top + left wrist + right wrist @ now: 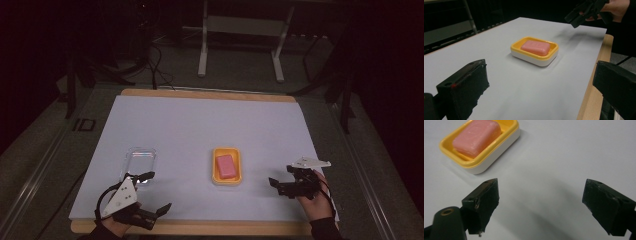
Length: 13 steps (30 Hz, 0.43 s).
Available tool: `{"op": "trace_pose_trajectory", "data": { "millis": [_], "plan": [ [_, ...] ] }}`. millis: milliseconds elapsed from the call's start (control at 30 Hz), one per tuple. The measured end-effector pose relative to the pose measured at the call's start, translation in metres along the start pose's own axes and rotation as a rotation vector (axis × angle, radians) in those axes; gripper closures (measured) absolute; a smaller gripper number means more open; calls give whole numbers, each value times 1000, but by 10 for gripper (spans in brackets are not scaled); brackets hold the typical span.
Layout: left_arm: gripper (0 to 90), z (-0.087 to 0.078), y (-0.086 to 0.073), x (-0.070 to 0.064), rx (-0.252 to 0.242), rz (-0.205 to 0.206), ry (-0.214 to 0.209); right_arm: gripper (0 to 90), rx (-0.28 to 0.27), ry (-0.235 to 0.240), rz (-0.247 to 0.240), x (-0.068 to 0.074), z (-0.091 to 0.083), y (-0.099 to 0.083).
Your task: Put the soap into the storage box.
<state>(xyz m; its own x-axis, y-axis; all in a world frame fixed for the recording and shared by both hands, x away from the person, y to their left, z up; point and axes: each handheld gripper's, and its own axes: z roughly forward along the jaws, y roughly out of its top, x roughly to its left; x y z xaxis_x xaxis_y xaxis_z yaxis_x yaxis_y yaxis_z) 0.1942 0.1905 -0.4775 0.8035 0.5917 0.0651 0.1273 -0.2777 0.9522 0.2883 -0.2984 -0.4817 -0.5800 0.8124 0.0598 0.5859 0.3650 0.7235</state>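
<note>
The table [210, 227] carries a big white sheet [200, 130], wood showing at its near and far edges. On the sheet near the middle sits a yellow dish [226, 166] with a pink soap [226, 165] lying in it. To its left lies a clear lid [139, 161], apart from the dish. Left gripper [152, 192] hangs at the near-left corner, jaws wide, nothing between them, one tip over the lid's near edge. Right gripper [281, 183] sits right of the dish, jaws spread wide too, empty.
</note>
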Motion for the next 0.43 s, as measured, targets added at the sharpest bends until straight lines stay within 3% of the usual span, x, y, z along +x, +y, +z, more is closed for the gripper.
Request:
{"op": "trace_pose_trajectory", "data": {
  "millis": [433],
  "plan": [
    [3, -1, 0, -1, 0, 1, 0, 137, 11, -23, 0, -3, 4, -1]
  ]
}}
